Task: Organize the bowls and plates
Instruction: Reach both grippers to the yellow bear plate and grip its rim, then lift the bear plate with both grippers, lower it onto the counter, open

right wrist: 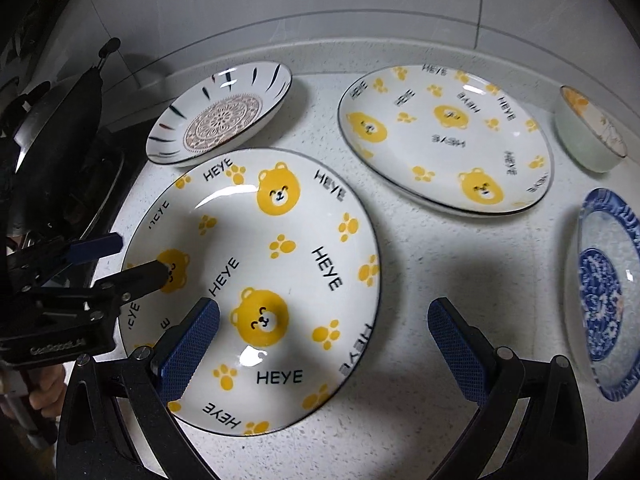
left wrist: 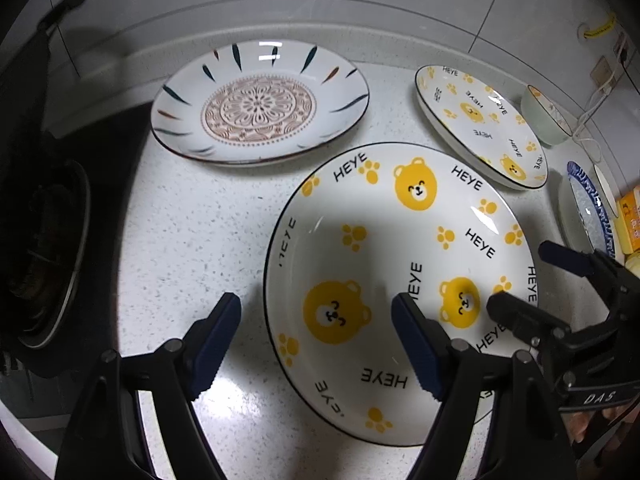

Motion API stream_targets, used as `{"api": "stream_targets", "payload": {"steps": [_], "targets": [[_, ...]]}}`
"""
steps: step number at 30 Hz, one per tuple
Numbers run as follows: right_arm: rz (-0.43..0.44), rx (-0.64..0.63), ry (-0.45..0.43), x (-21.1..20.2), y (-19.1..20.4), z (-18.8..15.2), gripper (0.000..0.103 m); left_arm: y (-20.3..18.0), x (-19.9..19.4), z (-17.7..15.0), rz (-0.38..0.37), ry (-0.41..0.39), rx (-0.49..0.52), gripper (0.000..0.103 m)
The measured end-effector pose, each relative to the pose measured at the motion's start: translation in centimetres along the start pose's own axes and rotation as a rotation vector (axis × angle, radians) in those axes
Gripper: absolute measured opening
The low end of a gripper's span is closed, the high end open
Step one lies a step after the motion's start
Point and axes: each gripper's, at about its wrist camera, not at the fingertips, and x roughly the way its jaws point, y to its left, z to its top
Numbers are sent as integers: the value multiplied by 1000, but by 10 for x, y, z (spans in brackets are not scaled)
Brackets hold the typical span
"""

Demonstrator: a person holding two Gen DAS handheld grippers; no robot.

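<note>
left gripper (left wrist: 316,344) jaws spread | right gripper (right wrist: 324,344) jaws spread | blue plate (right wrist: 604,276) cut off | bowl (left wrist: 546,118) blurred

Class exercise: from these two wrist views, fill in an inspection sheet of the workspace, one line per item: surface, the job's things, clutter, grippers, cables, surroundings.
Surface: white speckled counter, dry as far as visible.
Job's things: near bear plate; far bear plate; mandala plate; blue-patterned plate; pale green bowl. All separate, none stacked.
Clutter: yellow packages at the right edge.
Grippers: left gripper and right gripper both have jaws open, straddling the near plate's opposite rims, holding nothing.
Cables: white cable near the wall.
Surroundings: tiled wall; dark stove with pan on the left.
</note>
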Motion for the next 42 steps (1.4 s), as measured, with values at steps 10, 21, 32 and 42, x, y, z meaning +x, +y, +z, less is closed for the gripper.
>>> {"api": "stream_targets", "payload": {"steps": [10,21,32,42], "targets": [[47,24,48,19,1,6,102,11,21,1,-78,58,-20,77],[137,63,82,26,-9,9,73,20,21,9,-183,86,-16,77],[172,59,118,26,-35,13,20,39,22,13,-382,155,-86,58],[196,45,98,26,-40,11,17,53,28,14,-327,138,-108,13]]}}
